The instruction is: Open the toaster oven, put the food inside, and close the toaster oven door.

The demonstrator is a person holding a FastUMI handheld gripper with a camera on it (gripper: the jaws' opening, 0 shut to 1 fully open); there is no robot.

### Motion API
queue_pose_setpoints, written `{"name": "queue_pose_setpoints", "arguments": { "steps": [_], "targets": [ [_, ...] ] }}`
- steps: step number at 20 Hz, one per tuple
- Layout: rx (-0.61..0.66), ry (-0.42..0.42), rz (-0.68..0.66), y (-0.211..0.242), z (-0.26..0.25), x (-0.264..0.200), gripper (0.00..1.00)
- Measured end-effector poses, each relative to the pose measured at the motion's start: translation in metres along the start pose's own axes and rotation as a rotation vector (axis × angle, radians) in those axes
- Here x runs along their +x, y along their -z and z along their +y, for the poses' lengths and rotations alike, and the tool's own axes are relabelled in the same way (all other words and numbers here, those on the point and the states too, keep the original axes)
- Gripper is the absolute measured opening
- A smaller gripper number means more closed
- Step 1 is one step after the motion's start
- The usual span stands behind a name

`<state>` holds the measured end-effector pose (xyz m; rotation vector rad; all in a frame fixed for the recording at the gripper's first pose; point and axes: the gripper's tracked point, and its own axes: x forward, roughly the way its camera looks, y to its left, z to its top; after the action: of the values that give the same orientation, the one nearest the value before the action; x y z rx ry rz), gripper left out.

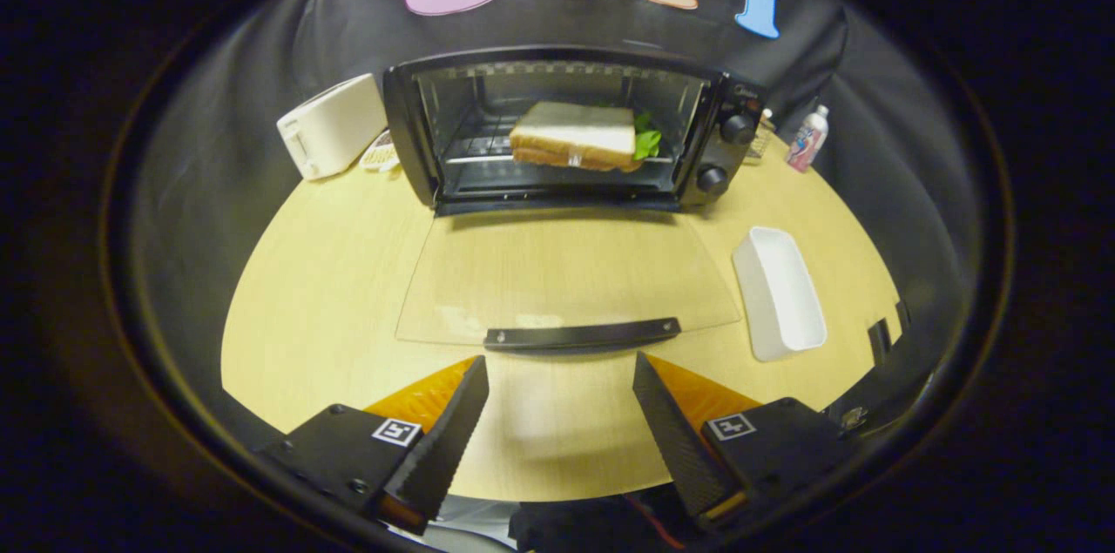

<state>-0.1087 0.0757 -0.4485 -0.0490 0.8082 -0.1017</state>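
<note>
Gripper view, gripper (561, 379) spread empty, sandwich (575, 135) inside open toaster oven (732, 161), no legible brand

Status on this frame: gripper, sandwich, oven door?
Gripper open, empty, just short of door handle. Sandwich on rack inside toaster oven. Glass door down flat, not yet closed.

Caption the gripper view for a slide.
Open gripper faces the lowered door's handle; sandwich sits inside the toaster oven.

I see a pale wooden table (331, 292) carrying the toaster oven (566, 131). Left of the oven sit a white toaster (331, 124) and a small patterned item (381, 154); right of it stands a bottle (807, 138); a white tray (778, 292) lies nearer, right of the oven's lowered glass door (566, 279).
</note>
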Motion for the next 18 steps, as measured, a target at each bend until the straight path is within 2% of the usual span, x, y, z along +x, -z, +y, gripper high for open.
{"name": "queue_pose_setpoints", "arguments": {
  "steps": [6, 10, 15, 18],
  "targets": [
    [0.001, -0.019, 0.015, 0.011, 0.002, 0.030, 1.00],
    [-0.027, 0.008, 0.053, 0.016, -0.006, 0.044, 1.00],
    [-0.030, 0.030, 0.056, 0.008, -0.011, 0.038, 1.00],
    [-0.091, 0.074, 0.058, -0.003, -0.013, 0.027, 1.00]
  ]
}}
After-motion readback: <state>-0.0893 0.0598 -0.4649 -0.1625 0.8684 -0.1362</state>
